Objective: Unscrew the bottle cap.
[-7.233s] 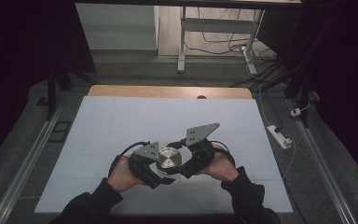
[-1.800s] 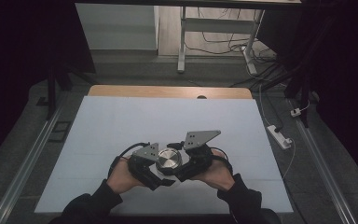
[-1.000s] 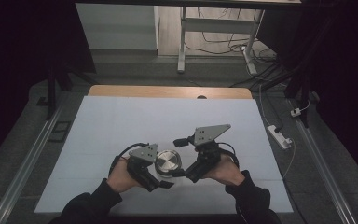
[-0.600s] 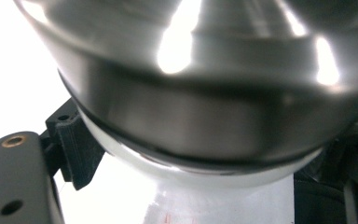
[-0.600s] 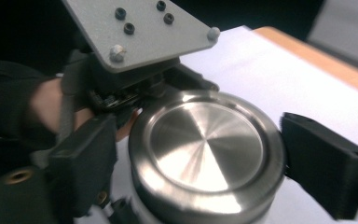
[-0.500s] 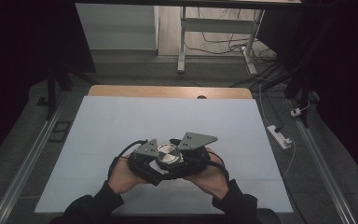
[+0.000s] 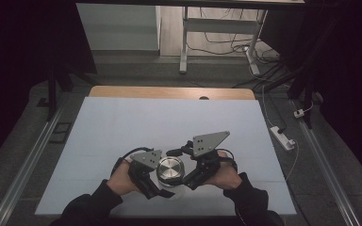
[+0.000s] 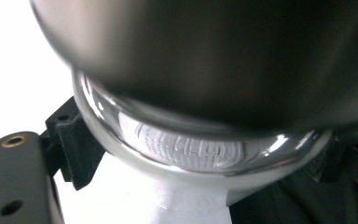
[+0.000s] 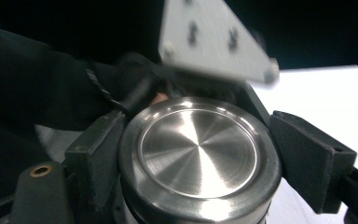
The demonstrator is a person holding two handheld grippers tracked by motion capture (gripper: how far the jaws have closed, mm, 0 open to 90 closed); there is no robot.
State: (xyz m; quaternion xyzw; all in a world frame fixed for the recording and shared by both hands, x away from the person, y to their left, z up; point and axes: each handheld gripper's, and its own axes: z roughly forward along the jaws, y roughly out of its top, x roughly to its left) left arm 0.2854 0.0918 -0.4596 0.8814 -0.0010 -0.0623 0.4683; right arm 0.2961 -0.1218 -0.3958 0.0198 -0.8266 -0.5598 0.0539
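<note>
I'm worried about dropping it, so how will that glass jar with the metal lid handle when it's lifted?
The jar has a smooth curved glass wall, so it is probably slippery and breakable. The brushed metal lid is rigid; the right hand-held gripper clamps it.

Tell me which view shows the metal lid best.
The right gripper view: the metal lid faces the camera, sharp, between that gripper's jaws. The high view shows it small; the left gripper view shows a dark blur above the glass jar.

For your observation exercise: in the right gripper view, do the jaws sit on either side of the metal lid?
Yes, the two black jaws flank the round metal lid, one against each side.
</note>
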